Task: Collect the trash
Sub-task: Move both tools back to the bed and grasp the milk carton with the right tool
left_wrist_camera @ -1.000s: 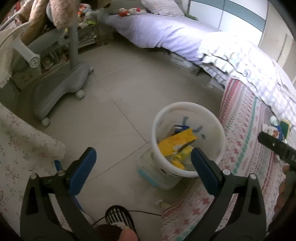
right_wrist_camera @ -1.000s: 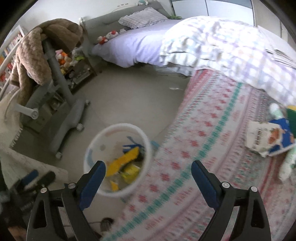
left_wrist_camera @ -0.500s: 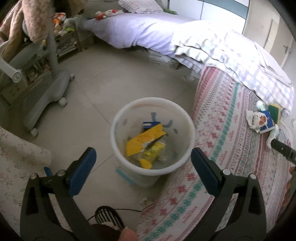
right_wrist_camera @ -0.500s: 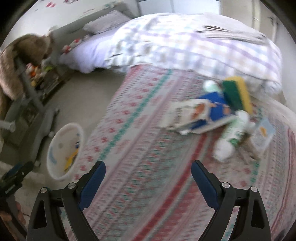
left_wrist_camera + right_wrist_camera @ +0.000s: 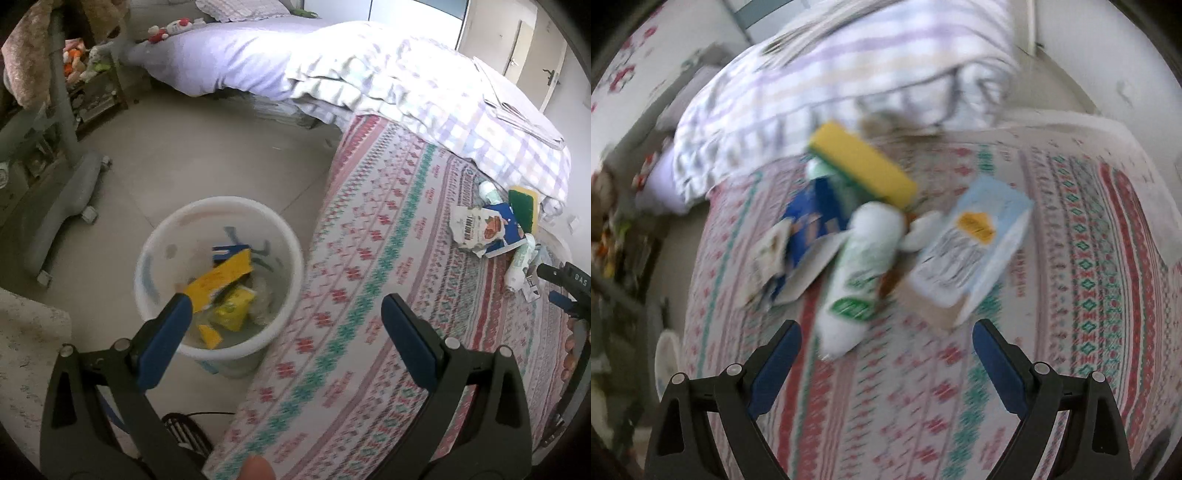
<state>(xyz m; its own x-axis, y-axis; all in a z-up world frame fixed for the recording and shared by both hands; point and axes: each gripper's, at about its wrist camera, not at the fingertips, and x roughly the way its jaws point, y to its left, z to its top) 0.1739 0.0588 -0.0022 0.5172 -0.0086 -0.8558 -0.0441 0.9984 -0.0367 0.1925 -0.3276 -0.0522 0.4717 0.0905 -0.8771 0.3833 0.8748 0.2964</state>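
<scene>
Trash bin [image 5: 166, 236], white, on the floor just beside the patterned bedspread [image 5: 369, 258]; wrappers inside. Left gripper [image 5: 286, 319] spread wide, empty, over bin edge. Trash heap on the bedspread: white bottle [image 5: 862, 269], yellow sponge [image 5: 862, 164], pale box [image 5: 975, 247]. Right gripper [image 5: 886, 345] spread, empty, near the bottle
</scene>
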